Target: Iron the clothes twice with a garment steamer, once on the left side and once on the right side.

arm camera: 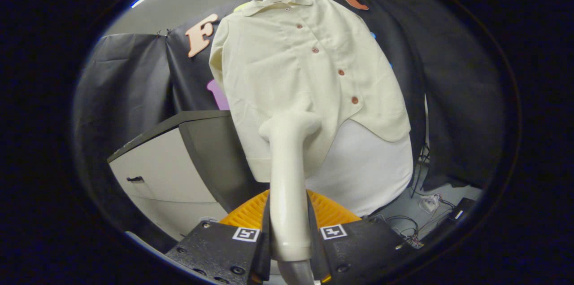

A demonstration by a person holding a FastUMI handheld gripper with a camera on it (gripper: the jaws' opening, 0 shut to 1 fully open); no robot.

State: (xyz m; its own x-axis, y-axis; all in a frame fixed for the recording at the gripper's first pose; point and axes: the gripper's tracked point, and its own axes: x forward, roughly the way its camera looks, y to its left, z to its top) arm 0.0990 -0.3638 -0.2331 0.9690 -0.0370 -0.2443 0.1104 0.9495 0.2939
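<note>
Gripping one steamer (289, 173) by its handle, head pressing against the lower front of one shirt (305, 74).

Running lengthwise straight ahead from between the fingers (264, 240), head pointing at the hanging shirt and touching it just left of the row of five buttons (341, 72). Both fingers of the gripper (290, 242) closing tight on the handle, aiming forward and upward. Hanging beside a cabinet (166, 173).

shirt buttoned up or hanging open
Buttoned: the shirt hangs with its front closed along the button row. The tongs grip the steamer at its lower edge.
</note>
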